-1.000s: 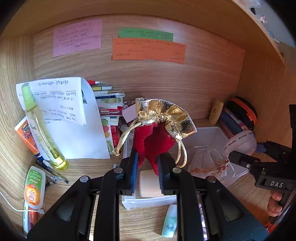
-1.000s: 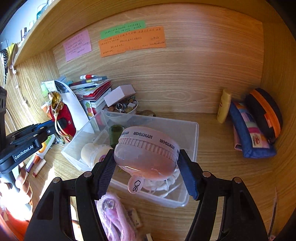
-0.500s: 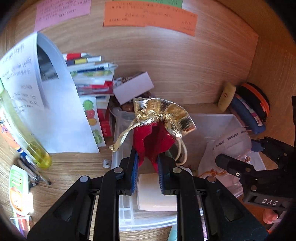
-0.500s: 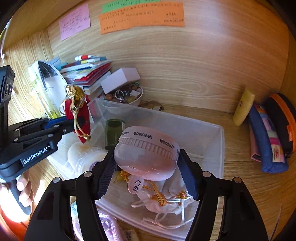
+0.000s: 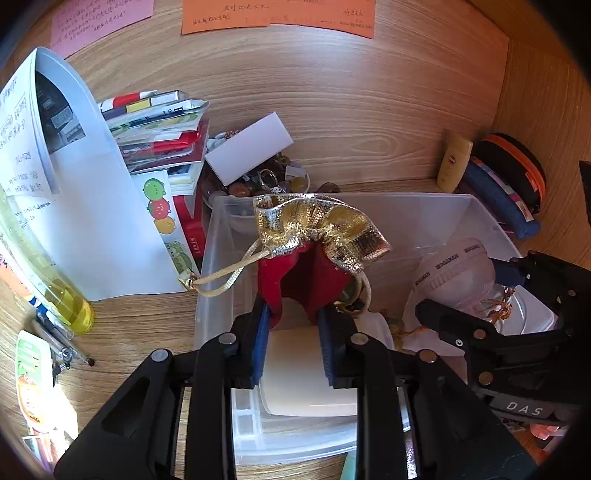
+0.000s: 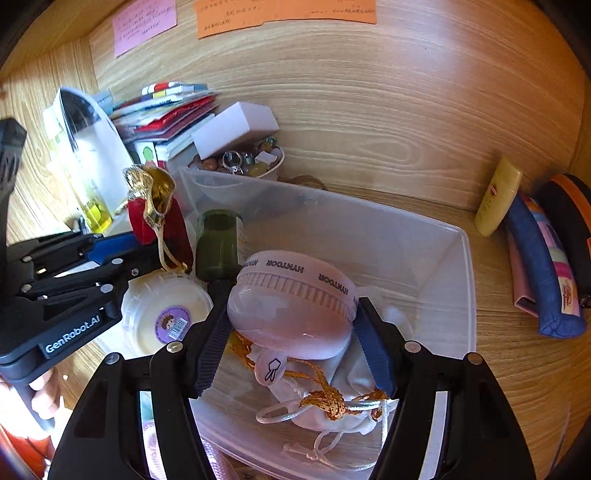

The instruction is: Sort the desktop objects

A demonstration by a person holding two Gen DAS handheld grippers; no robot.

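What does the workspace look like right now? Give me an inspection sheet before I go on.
Surface: wooden desk in a wooden alcove, crowded.
Job's things: clear plastic bin holding a white drawstring pouch, dark green bottle and round cream lidded tub; red velvet pouch with gold trim; pink round HYNTOOR case.
Clutter: stacked booklets, bowl of beads and rings, white block, yellow liquid bottle, pens, yellow tube, fabric pencil cases.
Grippers: left gripper opening, red pouch between its jaws over the bin; right gripper clamped on the pink case.
Cables: nothing seen.
Surroundings: pink and orange notes on the back wall.
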